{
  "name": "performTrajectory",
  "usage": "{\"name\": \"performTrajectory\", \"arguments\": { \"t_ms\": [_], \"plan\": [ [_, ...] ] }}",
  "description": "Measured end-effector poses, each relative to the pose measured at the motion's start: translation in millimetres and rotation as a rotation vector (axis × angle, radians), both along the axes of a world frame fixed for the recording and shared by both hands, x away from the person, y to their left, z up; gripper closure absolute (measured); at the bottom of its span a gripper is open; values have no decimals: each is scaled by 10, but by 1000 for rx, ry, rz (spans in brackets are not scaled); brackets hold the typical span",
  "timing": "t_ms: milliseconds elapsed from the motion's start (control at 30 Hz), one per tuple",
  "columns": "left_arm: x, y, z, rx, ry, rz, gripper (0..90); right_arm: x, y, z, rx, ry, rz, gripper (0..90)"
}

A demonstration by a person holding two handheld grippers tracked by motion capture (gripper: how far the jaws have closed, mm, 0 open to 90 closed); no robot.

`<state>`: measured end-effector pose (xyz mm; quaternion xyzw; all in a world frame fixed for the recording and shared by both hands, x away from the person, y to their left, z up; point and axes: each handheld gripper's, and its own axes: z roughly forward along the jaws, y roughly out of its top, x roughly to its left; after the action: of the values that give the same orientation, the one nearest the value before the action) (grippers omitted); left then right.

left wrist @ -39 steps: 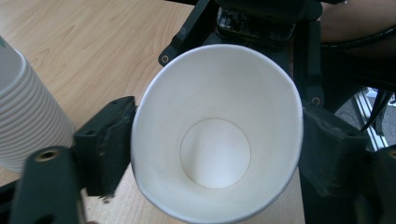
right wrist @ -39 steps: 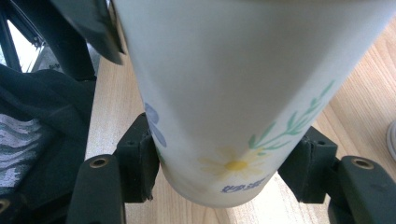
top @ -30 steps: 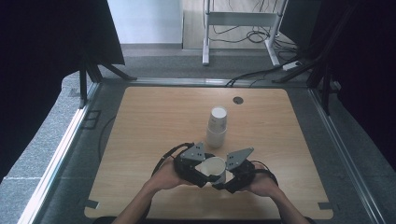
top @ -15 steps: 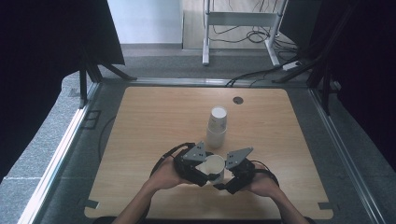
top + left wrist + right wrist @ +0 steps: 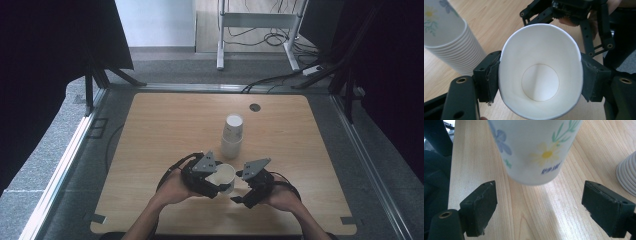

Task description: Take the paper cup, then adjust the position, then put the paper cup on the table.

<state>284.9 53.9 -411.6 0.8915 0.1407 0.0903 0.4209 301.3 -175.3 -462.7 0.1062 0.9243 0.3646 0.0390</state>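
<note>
The left tongs (image 5: 540,82) clench a paper cup (image 5: 540,72) above the worktop (image 5: 150,130), squashing its rim oval. The right tongs (image 5: 546,207), just opening, stand released. Harder squeezing could crease the cup; knocking the stack (image 5: 232,135) could topple it.

You can see one small line of dark blue print on the side of the flowered paper cup (image 5: 534,147), just beneath its yellow daisy, in the right gripper view. The letters are upside down and too blurred to read.
</note>
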Motion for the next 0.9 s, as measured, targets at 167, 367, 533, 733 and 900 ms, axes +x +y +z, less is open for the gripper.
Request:
{"name": "performTrajectory", "arguments": {
  "t_ms": [167, 367, 533, 733, 900],
  "plan": [
    [14, 33, -9, 25, -7, 26, 276, 7, -14, 0, -5, -9, -10, 129],
    [35, 84, 2, 44, -11, 67, 276, 14, -54, 4, -9, -14, -41, 128],
    [53, 129, 14, 62, -17, 105, 276, 20, -95, 6, -9, -15, -62, 128],
    [88, 210, 34, 85, -27, 166, 276, 38, -158, 21, -9, -14, -92, 128],
    [131, 288, 29, 98, -24, 218, 276, 51, -224, 23, -12, -21, -119, 127]
  ]
}}
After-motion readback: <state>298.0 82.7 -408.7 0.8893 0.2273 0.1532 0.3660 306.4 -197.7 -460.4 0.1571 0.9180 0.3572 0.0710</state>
